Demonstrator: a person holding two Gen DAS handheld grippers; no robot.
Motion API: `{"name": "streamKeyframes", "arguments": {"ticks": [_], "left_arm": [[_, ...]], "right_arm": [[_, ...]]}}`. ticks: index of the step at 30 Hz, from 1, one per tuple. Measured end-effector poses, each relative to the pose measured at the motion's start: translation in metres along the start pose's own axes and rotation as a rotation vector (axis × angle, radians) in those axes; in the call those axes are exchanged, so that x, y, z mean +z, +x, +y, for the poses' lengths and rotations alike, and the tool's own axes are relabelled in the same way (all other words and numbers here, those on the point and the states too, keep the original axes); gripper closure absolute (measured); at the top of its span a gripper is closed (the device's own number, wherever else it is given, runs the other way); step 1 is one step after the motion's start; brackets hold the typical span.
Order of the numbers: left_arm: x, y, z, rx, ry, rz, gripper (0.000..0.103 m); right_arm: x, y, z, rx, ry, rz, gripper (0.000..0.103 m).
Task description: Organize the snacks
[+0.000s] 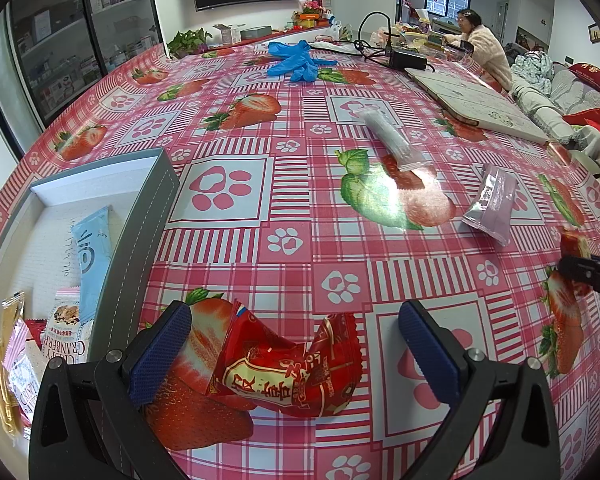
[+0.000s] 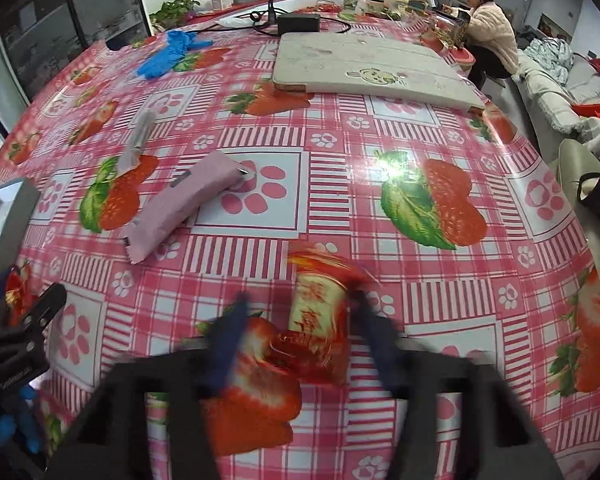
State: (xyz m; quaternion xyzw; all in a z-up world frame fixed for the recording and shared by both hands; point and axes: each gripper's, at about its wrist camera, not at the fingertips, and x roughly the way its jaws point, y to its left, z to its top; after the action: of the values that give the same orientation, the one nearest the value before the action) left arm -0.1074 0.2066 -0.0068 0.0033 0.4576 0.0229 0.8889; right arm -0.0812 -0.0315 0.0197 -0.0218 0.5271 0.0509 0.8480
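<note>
Two red snack packets are being handled. The left gripper (image 1: 296, 360), jaws wide apart, straddles one red packet (image 1: 288, 372) lying on the desk (image 1: 300, 216), beside the box (image 1: 156, 208) at lower left where snacks are collected. The right gripper (image 2: 296, 340), low in its blurred view, is clamped on the other red packet (image 2: 316, 320).

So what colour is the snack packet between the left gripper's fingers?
Red with gold lettering; clearest in the left wrist view.
</note>
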Motion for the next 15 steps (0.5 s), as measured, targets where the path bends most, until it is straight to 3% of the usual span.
{"name": "streamKeyframes", "arguments": {"ticks": [1,3,4,10,15], "left_arm": [[-0.001,-0.001,0.0,-0.003,0.002,0.001,0.004],[-0.003,-0.01,0.0,-0.071,-0.004,-0.009,0.043],[-0.004,-0.013,-0.001,-0.084,-0.005,-0.002,0.05],[-0.007,-0.034,0.006,-0.247,-0.106,0.045,0.054],[-0.007,-0.068,0.009,-0.271,-0.1,0.002,0.054]], "right_arm": [[-0.001,-0.002,-0.004,0.037,0.021,0.011,0.078],[-0.007,-0.008,-0.012,0.111,0.064,0.008,0.078],[-0.013,-0.014,-0.014,0.134,0.069,-0.007,0.078],[-0.033,-0.045,-0.009,0.2,0.05,-0.053,0.078],[-0.037,-0.061,-0.001,0.241,0.032,-0.074,0.078]]}}
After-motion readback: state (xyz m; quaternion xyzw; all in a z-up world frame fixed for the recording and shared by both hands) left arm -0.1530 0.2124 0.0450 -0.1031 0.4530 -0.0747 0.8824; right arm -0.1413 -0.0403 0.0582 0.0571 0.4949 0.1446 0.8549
